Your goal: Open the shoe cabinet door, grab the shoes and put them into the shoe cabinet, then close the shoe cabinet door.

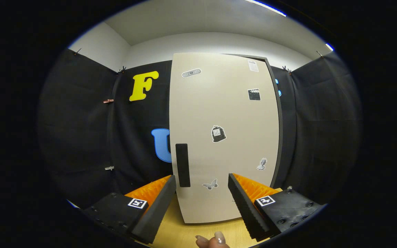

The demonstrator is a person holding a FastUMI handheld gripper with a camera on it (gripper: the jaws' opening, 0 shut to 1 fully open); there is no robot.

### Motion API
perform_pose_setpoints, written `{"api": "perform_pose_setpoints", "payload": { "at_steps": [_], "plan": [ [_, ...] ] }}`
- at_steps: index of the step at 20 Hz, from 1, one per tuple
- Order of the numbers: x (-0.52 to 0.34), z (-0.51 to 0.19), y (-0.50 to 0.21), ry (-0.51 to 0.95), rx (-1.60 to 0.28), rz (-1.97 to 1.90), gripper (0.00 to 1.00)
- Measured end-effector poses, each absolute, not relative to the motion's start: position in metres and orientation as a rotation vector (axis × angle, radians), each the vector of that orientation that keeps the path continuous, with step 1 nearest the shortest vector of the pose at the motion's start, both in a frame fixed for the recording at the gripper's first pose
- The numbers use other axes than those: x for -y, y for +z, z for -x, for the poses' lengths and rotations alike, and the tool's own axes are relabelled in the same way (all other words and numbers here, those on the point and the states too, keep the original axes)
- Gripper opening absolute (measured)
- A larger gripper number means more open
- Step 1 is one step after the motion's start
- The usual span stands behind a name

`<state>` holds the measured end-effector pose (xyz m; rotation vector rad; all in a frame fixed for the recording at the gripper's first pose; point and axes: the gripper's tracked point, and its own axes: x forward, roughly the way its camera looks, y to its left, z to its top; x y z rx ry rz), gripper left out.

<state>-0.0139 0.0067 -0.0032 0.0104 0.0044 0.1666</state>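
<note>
Nearest: person's fingertips [215,240] at bottom, resting over wooden surface [177,234]. Gripper [202,182] hovers above it, fingers spread wide, nothing between them. Just ahead: shoe cabinet door [224,137], pale panel standing upright, dark vertical handle [182,165] near its left edge, close to left finger. Small stickers [218,133] scattered across door face. Dark cabinet frame [277,113] visible along door's right edge. Far: black cloth wall [81,131], white wall above.

Gripper [202,186] level and pointing straight ahead to twelve o'clock, fingers spread wide with nothing between them, and a person's fingertips [215,239] peeking in at six o'clock.
</note>
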Motion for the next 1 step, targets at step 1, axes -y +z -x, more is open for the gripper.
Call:
{"api": "perform_pose_setpoints", "payload": {
  "at_steps": [1],
  "plan": [
    [-0.0065, 0.0144, -0.0030, 0.164, -0.004, -0.008, 0.98]
  ]
}}
